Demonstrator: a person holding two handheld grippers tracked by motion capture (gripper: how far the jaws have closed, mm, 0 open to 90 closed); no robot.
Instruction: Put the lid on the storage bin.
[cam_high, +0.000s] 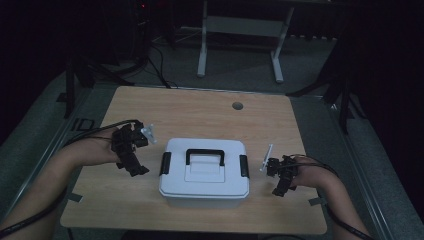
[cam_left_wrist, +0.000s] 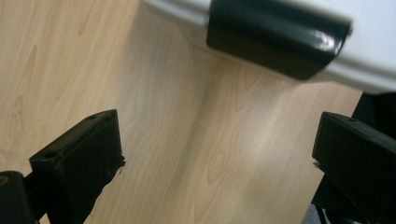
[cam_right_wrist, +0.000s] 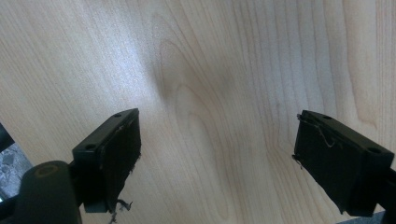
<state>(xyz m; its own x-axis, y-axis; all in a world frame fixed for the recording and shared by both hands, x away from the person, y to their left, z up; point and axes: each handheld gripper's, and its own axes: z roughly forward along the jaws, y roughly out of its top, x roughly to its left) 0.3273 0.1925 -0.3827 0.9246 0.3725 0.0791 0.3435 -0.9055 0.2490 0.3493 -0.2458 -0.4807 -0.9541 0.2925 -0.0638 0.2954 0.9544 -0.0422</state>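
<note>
A white plastic storage box with a black carry handle and 2 black side latches (cam_high: 204, 172) sits near the front edge of the light wooden tabletop (cam_high: 200, 112), midway between its left and right edges. The left gripper (cam_high: 131, 152) hovers just beside the box's left end, the right gripper (cam_high: 281, 175) near its right end; both have jaws spread wide, pinching nothing. If the latches are next, each gripper should probably approach level and hook the latch's lower lip. The left gripper view shows the left latch (cam_left_wrist: 275, 39) close ahead; the right gripper view shows bare wood between its jaws.
</note>
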